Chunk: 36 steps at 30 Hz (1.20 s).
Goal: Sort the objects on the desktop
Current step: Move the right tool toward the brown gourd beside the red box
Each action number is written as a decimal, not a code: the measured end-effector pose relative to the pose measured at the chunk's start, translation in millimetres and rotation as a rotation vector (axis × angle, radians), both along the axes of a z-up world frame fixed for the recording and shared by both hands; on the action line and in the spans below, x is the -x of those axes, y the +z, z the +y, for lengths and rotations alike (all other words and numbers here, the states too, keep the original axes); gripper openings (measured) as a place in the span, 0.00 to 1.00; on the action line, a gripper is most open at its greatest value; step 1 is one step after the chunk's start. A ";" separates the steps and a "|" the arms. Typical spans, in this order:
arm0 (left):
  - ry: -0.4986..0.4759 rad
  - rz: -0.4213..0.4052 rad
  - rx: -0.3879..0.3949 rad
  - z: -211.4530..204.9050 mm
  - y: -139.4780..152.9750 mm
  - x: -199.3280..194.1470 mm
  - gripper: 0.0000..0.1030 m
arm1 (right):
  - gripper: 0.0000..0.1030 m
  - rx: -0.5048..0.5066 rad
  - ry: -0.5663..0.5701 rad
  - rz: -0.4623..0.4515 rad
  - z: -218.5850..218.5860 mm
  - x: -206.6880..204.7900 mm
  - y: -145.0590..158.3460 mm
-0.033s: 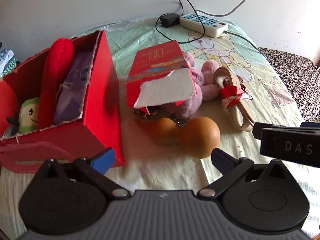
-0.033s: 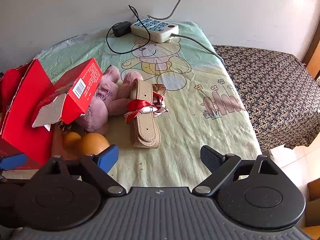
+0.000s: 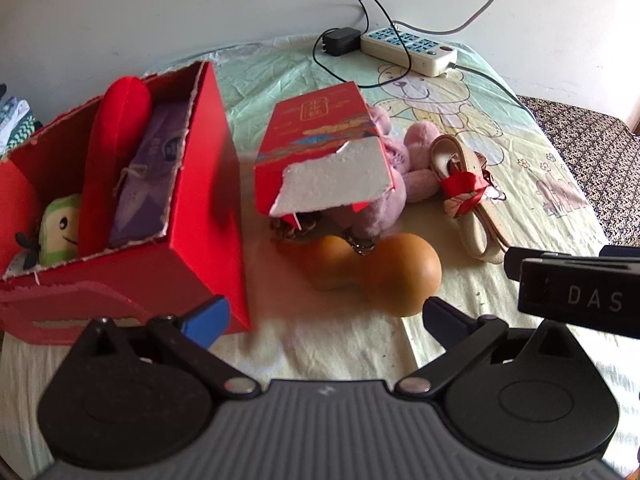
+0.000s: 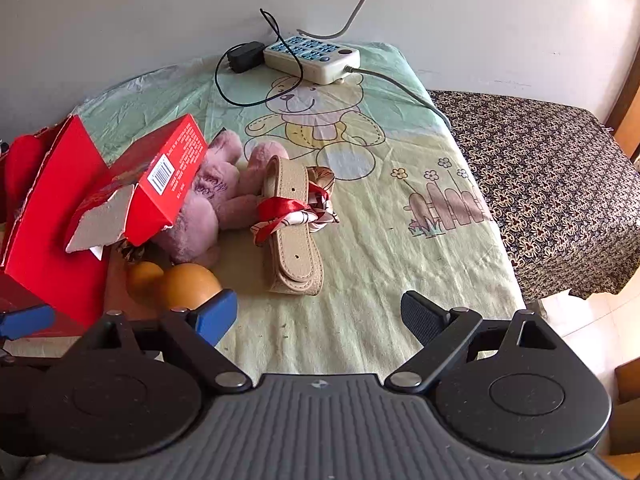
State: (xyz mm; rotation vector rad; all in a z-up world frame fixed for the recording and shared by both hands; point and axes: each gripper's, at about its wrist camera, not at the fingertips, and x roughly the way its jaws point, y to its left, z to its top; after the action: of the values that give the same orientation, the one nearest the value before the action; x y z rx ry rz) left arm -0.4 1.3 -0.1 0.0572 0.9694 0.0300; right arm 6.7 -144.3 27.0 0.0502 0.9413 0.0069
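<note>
A big red open box [image 3: 208, 216] stands at the left and holds a red plush, a purple pack and a green plush toy [image 3: 60, 236]. A smaller torn red carton [image 3: 320, 148] leans on a pink plush toy [image 3: 416, 152]. A brown gourd [image 3: 384, 272] lies in front of it, just ahead of my left gripper [image 3: 324, 316], which is open and empty. A beige belt tied with a red ribbon [image 4: 292, 228] lies to the right. My right gripper [image 4: 320, 312] is open and empty, near the table's front edge, just short of the belt.
A white power strip [image 4: 312, 58] with a black adapter [image 4: 244, 56] and cables sits at the far edge by the wall. A bear-print cloth [image 4: 400, 240] covers the table. A dark patterned bed [image 4: 552, 176] lies to the right.
</note>
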 end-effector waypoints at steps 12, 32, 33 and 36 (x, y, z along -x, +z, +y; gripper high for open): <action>0.011 -0.011 0.000 4.4 1.1 5.1 0.99 | 0.89 0.006 0.039 -0.004 8.6 3.3 -0.9; 0.070 -0.014 -0.025 12.3 18.7 14.1 1.00 | 0.92 0.003 0.068 -0.071 18.0 16.5 19.0; 0.069 -0.009 -0.025 12.1 17.3 14.3 1.00 | 0.92 0.000 0.068 -0.063 17.7 16.1 17.2; 0.065 0.009 -0.024 11.6 13.4 14.9 1.00 | 0.92 -0.017 0.060 -0.021 16.0 13.6 9.3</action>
State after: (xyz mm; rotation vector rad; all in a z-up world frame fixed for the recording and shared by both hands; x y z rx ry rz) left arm -15.2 12.8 13.3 0.0479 0.9795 0.1017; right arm -6.9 -128.3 36.4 0.0375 0.9218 0.0711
